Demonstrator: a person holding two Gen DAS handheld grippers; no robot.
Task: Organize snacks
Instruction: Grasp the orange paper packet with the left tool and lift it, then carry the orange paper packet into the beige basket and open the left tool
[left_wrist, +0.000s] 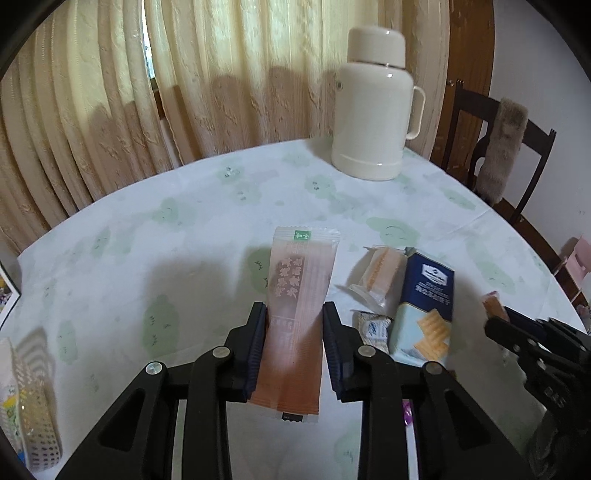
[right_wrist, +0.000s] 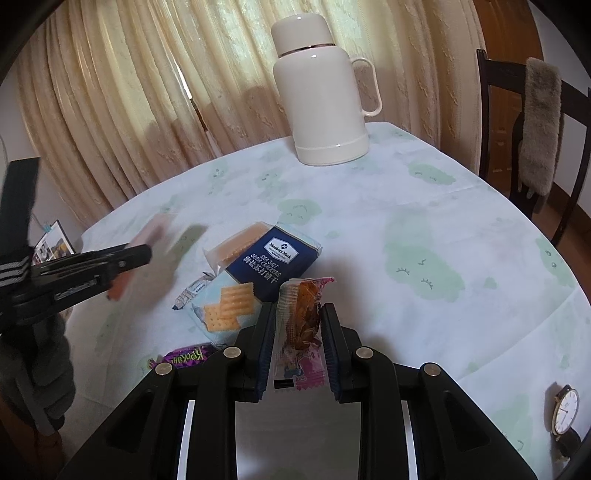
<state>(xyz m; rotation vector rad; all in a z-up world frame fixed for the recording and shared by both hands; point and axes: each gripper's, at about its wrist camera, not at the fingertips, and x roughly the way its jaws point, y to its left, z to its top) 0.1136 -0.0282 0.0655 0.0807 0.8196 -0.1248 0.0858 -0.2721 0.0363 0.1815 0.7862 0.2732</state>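
Observation:
My left gripper (left_wrist: 294, 314) is shut on a long pale orange snack packet (left_wrist: 295, 314) and holds it above the table. My right gripper (right_wrist: 298, 314) is shut on a small clear and pink snack packet (right_wrist: 300, 325) with a brown snack inside. On the table lie a blue soda cracker pack (right_wrist: 255, 273), a small clear-wrapped cake (left_wrist: 380, 275), a small white and blue sachet (left_wrist: 373, 328) and a purple candy bar (right_wrist: 184, 357). The left gripper shows blurred at the left of the right wrist view (right_wrist: 136, 254).
A cream thermos jug (left_wrist: 373, 110) stands at the far side of the table (left_wrist: 184, 229). A white mesh basket (left_wrist: 29, 406) is at the left edge. A wristwatch (right_wrist: 563, 413) lies at the right. A dark chair (right_wrist: 535, 122) stands behind. Curtains hang behind.

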